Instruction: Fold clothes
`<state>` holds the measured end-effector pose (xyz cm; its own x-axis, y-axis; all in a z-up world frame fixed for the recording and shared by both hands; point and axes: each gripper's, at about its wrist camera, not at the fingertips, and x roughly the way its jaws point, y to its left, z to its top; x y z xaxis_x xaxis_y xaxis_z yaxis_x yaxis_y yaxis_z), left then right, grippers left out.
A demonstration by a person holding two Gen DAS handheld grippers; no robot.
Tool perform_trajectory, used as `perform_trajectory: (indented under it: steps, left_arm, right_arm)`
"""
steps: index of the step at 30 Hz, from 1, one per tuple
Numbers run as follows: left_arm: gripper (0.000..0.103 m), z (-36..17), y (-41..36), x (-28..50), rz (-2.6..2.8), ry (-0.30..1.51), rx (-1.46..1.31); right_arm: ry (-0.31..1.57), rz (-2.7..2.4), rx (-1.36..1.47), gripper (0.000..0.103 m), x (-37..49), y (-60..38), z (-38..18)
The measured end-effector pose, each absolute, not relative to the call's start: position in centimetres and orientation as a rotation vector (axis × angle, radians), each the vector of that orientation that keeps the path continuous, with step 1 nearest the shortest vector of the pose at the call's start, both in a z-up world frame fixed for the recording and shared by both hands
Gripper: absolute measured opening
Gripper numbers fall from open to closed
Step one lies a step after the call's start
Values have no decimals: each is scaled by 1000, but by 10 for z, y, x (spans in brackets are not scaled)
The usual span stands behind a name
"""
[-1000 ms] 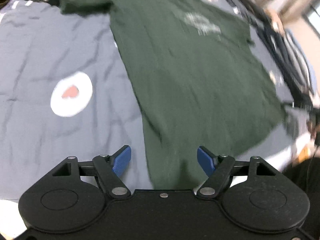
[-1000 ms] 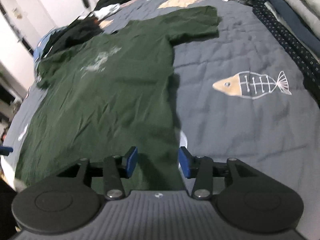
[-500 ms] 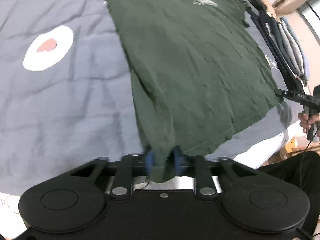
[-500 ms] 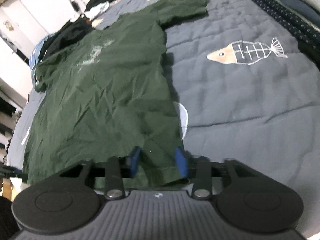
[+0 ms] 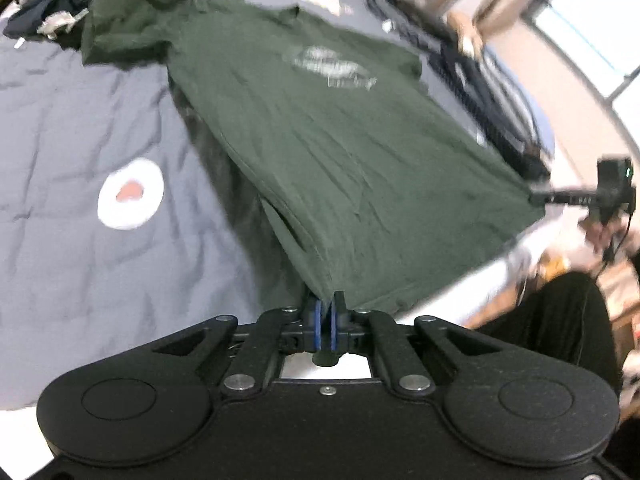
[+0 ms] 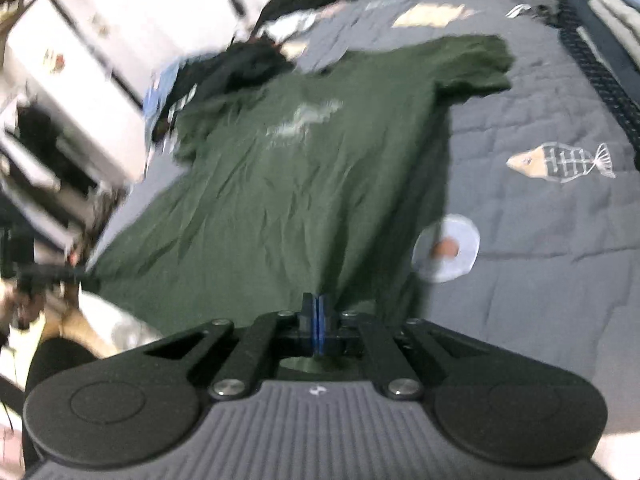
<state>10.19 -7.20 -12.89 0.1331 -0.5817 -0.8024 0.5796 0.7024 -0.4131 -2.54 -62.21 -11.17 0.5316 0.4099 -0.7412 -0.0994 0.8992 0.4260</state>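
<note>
Left wrist view shows that we have now clenched both the left gripper [image 5: 325, 312] and right gripper [image 6: 316, 312] on the hem of the green T-shirt [image 5: 344, 152] and lifted it off the quilt [image 5: 80, 208], so the fold can begin.

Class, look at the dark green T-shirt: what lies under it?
Under the green T-shirt lies a grey quilt, its round white patch peeking out beside the shirt's edge. Whatever else the shirt covers cannot be seen.

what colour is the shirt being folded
Dark green t-shirt with a pale chest print; right wrist view shows it best.
</note>
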Motion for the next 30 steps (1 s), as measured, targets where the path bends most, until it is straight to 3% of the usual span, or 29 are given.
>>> perform_trajectory:
  steps: [8,10,13,16,17,22,30]
  left_arm:
    - [16,-158,-75,112,-691,1307,141]
    - [40,-138,-65,112,-668,1229,143]
    - [55,-101,-55,113,-604,1031,87]
    - [59,-72,-72,121,-569,834,-13]
    - [59,-67,-84,125,-561,776,-48]
    - [60,-72,-154,147,-486,601,-158]
    - [60,-112,-204,185,-337,605,-193]
  right_arm:
    - [1232,261,207,5,-15,-612,-157]
    - [1257,221,164,10,-16,-617,-156]
    - [1149,146,119,25,-21,-631,-128]
    - [940,75,158,50,-18,-639,-96]
    - [874,56,171,52,-12,-637,-89]
    - [617,20,202,58,28,-601,-83]
    - [578,52,232,60,93,-550,-119]
